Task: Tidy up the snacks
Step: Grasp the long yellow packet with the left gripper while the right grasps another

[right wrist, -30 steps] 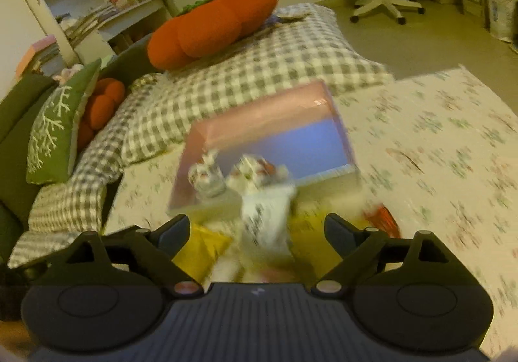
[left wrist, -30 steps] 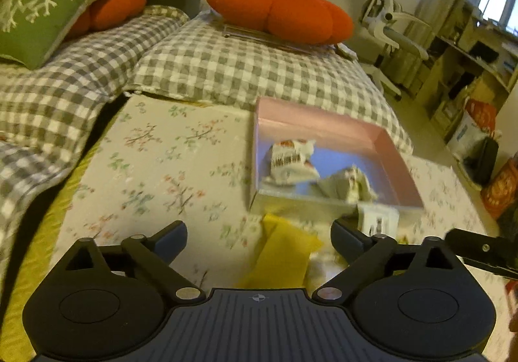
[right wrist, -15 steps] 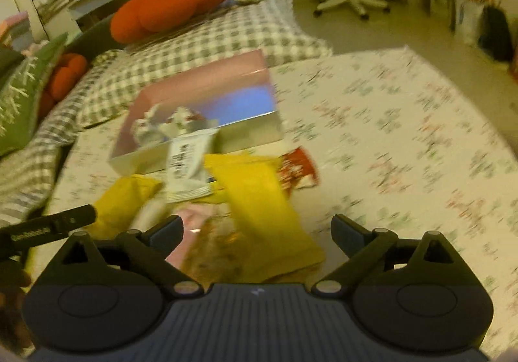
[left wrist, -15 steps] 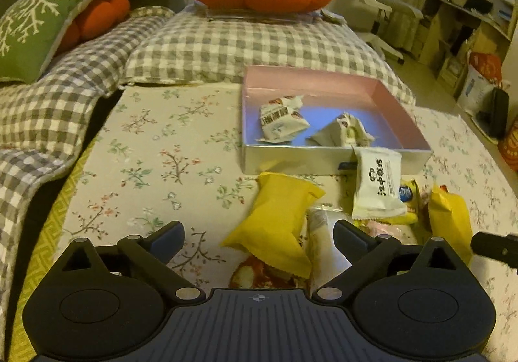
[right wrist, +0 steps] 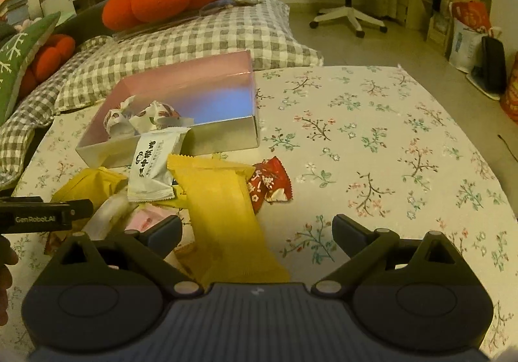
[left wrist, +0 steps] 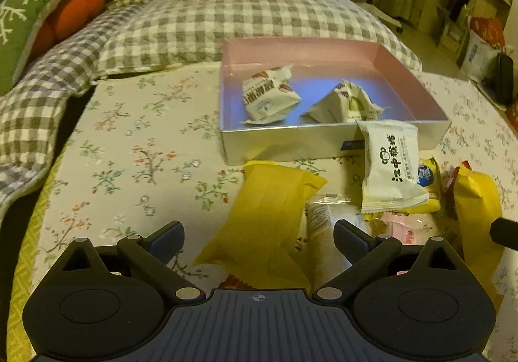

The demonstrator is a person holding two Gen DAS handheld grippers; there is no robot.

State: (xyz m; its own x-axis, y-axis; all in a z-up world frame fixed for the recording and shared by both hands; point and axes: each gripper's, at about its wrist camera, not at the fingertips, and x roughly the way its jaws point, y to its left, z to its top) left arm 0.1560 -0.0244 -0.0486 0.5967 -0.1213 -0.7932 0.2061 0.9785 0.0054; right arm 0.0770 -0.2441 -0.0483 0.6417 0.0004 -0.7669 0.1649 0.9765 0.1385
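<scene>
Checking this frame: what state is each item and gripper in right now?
box: open, two white packets inside
white packet: leaning on the box's front wall
yellow packet: flat on the cloth
red packet: on the cloth, outside the box
left gripper: jaws open, empty
right gripper: jaws open, empty

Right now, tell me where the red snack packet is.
In the right wrist view, the red snack packet lies on the floral cloth, just right of the long yellow packet and in front of the box's right corner.
</scene>
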